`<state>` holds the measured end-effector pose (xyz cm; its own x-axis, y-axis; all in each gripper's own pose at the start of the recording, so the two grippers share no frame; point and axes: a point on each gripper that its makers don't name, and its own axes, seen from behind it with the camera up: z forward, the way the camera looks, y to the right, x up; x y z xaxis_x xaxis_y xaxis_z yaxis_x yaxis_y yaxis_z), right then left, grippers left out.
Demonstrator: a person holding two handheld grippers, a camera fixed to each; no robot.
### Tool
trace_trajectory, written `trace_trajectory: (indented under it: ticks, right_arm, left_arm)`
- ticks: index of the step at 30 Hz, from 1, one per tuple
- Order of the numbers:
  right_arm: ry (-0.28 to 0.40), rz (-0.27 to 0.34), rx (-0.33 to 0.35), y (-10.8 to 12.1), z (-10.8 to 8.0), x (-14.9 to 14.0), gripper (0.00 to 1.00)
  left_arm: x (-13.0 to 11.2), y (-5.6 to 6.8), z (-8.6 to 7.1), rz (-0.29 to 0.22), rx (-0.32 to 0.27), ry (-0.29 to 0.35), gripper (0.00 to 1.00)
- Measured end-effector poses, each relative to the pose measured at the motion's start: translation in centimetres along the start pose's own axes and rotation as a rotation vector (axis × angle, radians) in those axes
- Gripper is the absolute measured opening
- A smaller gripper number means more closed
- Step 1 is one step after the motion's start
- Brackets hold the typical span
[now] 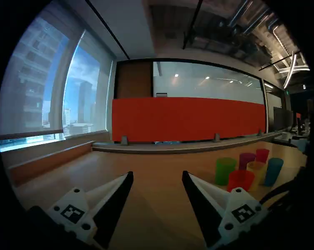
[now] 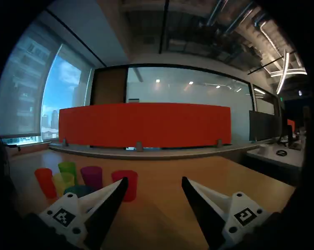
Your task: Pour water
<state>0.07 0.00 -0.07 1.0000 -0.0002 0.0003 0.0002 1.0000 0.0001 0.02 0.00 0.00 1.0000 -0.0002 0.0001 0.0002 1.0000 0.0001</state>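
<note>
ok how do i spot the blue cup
In the left gripper view, find the long red partition behind the wooden table. A cluster of plastic cups stands on its right part; the blue cup is at the cluster's right edge beside the yellow cup, the only blue one.

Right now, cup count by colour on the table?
green cup: 1
purple cup: 1
crimson cup: 1
yellow cup: 1
teal cup: 1
orange-red cup: 1
Total: 6 cups
</note>
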Motion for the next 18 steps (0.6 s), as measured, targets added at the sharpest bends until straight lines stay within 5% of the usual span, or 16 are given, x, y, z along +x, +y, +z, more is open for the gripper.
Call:
trace_trajectory:
  ticks: [14,18]
  right_arm:
    - [-0.021,0.002,0.024,-0.5,-0.2,-0.4,0.99]
    - [-0.047,0.011,0.046,-0.9,0.0,0.1,0.99]
  left_arm:
    - [0.2,0.0,0.1,-0.009,-0.006,-0.014,0.86]
    - [1.9,-0.1,0.0,-0.022,-0.015,-0.003,0.86]
